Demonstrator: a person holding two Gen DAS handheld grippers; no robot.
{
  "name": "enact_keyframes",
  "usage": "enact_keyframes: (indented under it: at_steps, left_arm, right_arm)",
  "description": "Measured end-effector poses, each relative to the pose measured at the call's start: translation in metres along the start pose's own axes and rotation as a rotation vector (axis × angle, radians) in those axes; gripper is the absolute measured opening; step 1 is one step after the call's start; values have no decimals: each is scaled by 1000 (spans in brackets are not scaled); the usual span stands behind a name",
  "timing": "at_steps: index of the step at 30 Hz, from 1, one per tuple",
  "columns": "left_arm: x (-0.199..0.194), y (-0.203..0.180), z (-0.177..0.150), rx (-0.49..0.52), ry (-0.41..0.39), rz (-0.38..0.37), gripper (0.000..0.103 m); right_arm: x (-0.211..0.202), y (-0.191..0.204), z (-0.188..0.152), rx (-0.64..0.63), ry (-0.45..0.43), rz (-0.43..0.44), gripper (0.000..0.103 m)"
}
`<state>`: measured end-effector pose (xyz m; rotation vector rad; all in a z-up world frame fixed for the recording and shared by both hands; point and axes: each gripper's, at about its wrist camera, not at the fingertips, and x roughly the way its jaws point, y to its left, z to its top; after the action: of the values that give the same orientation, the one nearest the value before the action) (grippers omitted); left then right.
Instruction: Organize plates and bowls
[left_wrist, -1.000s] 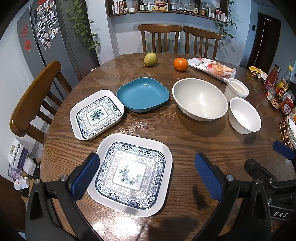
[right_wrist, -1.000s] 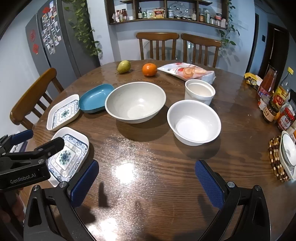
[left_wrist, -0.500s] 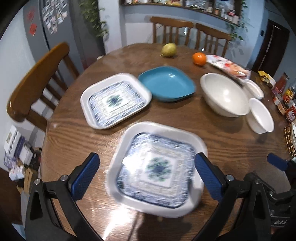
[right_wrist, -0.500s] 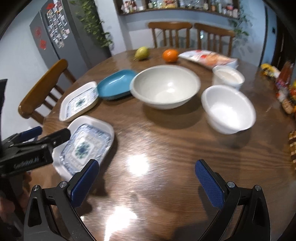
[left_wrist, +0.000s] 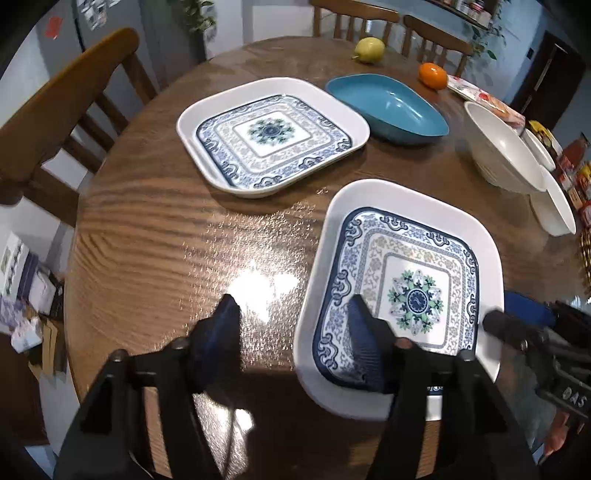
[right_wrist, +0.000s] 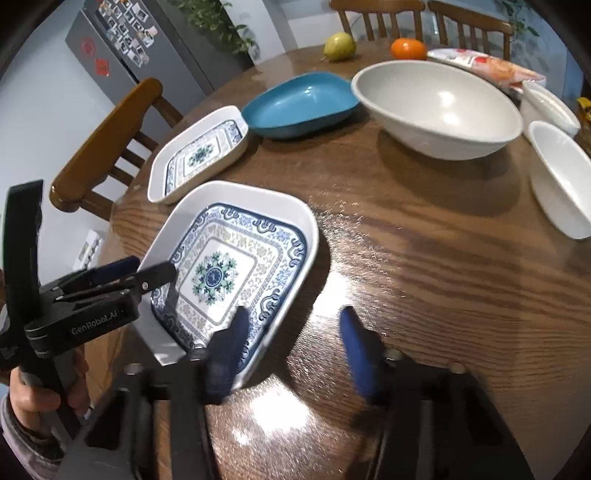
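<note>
The left gripper (left_wrist: 295, 325) is half spread, its right finger (left_wrist: 364, 347) inside the near plate (left_wrist: 424, 236) and its left finger over the bare table (left_wrist: 166, 236) just beside the plate's rim; nothing is pinched. The right gripper (right_wrist: 295, 339) is also half spread, its left finger (right_wrist: 229, 350) at the plate's near rim, its right finger over the wood. Ahead of the left gripper lie a 2nd plate (left_wrist: 273, 133) and a blue dish (left_wrist: 388, 107). Ahead and right of the right gripper sit a large bowl (right_wrist: 439, 107) and 2 white bowls (right_wrist: 561, 181).
</note>
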<state>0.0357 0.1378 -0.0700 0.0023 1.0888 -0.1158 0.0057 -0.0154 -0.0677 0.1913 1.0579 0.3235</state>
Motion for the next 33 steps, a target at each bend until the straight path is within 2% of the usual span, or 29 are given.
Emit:
enact_keyframes:
  at_steps: [1, 3, 4, 5, 12, 15, 19, 26, 33]
  left_arm:
    - [0, 0, 1, 6, -2, -14, 43]
    - [1, -3, 2, 32, -9, -16, 40]
    - [1, -5, 1, 39, -12, -23, 34]
    - [1, -8, 1, 43, -12, -42, 25]
    - [-6, -32, -9, 101, -34, -37, 25]
    - [-16, -51, -9, 131, -59, -68, 25]
    - [-27, -84, -12, 187, -71, -127, 23]
    - [-11, -155, -17, 285, -38, -210, 23]
    - [4, -186, -14, 315, -8, -218, 23]
  right_arm:
    - [1, 1, 1, -5, 5, -7, 35]
    - [5, 6, 4, -20, 9, -9, 22]
    - [7, 9, 6, -31, 7, -16, 17]
    - [8, 10, 7, -37, 4, -25, 16]
    - [0, 1, 3, -19, -13, -87, 14]
    - [-18, -7, -2, -10, -45, -117, 14]
    - [-47, -32, -13, 48, -72, -158, 14]
    - [-77, -88, -42, 161, -77, -243, 14]
    - [-82, -123, -51, 216, -76, -271, 14]
